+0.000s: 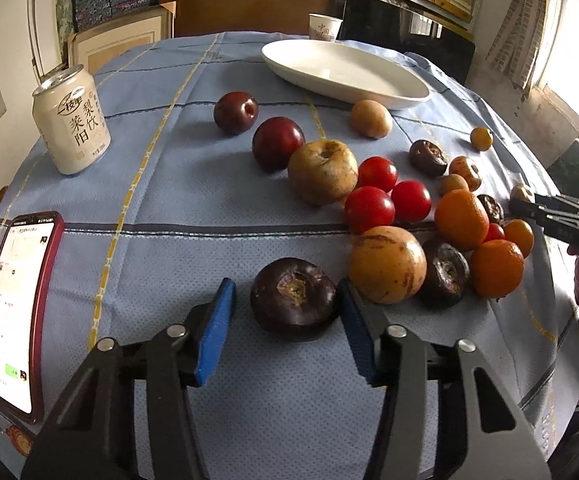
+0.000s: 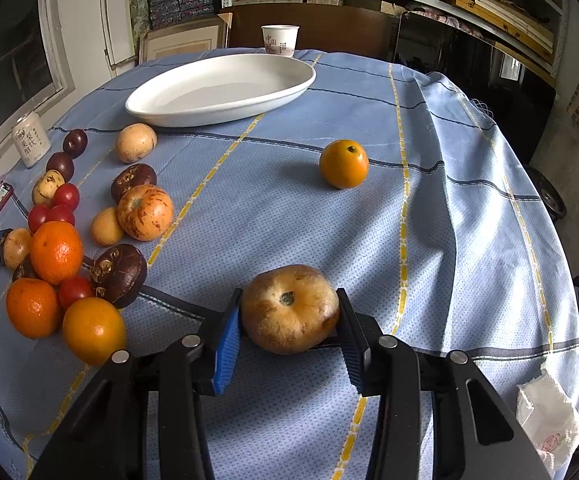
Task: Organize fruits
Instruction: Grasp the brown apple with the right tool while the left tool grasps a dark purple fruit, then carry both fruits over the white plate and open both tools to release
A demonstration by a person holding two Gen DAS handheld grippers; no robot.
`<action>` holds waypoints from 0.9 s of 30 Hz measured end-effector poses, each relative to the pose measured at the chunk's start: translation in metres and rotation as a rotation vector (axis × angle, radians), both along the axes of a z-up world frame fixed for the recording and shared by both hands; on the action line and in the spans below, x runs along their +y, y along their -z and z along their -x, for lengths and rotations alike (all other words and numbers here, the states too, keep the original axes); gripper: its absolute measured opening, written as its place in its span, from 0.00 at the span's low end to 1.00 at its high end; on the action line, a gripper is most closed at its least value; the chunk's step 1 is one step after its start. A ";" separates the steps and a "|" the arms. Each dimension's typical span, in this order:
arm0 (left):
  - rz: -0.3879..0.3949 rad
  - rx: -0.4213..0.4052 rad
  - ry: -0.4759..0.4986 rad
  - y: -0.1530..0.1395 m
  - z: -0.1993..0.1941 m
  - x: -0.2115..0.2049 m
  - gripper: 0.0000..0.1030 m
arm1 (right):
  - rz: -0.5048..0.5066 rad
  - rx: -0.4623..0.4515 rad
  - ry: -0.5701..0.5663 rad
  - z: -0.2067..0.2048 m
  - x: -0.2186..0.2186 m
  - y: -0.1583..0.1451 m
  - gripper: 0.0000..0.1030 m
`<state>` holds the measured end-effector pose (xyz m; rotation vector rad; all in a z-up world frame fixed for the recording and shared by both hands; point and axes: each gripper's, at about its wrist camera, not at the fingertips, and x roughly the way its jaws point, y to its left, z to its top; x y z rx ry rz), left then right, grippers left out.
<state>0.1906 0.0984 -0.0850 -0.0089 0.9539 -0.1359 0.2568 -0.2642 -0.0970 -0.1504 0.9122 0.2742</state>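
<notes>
Presently, findings run as follows.
Right claw (image 2: pixel 289 322): closed onto a tan, flattened fruit (image 2: pixel 289 308); both blue pads press its sides, stem scar facing the camera, and whether it rests on the cloth cannot be told.
Left claw (image 1: pixel 287 306): spread wide around a dark purple fruit (image 1: pixel 293 298) that sits on the cloth; the right pad is at or just beside its skin, the left pad stands clear of it.
Fruit pile (image 1: pixel 429 220): just beyond the left claw, a tan round fruit, three red tomatoes, oranges and more dark fruits lie packed together, many touching.
Lone orange (image 2: pixel 343 163): alone on the cloth beyond the right claw, well apart from the pile.
Plums (image 1: pixel 257 128): two dark red ones, side by side, on the far left edge of the pile.
White dish (image 2: pixel 225 90): oval, at the far side of the table (image 2: pixel 429 220), which carries a blue checked cloth.
Paper cup (image 2: pixel 280 40): behind the dish.
Drink can (image 1: pixel 71 120): upright at the left.
Phone (image 1: pixel 19 312): lit screen up, at the left edge.
Crumpled tissue (image 2: pixel 547 424): at the near right edge.
</notes>
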 end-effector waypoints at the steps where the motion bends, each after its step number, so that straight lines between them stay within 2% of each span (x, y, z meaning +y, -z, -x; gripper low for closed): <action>1: -0.006 -0.001 0.004 0.000 0.001 -0.001 0.49 | 0.000 0.000 0.000 0.000 0.000 0.000 0.44; 3: -0.027 -0.003 0.018 0.001 0.002 -0.006 0.42 | 0.002 -0.001 -0.001 0.000 0.000 0.000 0.44; 6: -0.043 -0.004 0.020 0.001 0.002 -0.007 0.42 | 0.006 -0.001 -0.002 0.000 0.000 0.000 0.44; 12: -0.027 0.002 0.007 -0.001 0.002 -0.004 0.41 | 0.022 -0.001 0.008 -0.001 0.001 -0.002 0.43; 15: -0.004 -0.008 0.002 -0.013 0.000 0.003 0.41 | -0.007 0.002 0.014 -0.003 -0.003 -0.012 0.43; 18: -0.010 -0.049 0.016 -0.040 -0.012 0.004 0.41 | -0.068 -0.008 0.000 -0.012 -0.004 -0.036 0.43; 21: 0.010 -0.089 0.054 -0.074 -0.046 -0.005 0.41 | -0.109 -0.069 -0.018 -0.035 0.006 -0.064 0.43; 23: 0.007 -0.109 0.076 -0.094 -0.083 -0.017 0.41 | -0.146 -0.111 -0.027 -0.056 0.017 -0.080 0.43; 27: 0.015 -0.077 0.098 -0.100 -0.167 -0.049 0.41 | -0.184 -0.134 -0.021 -0.123 0.050 -0.085 0.43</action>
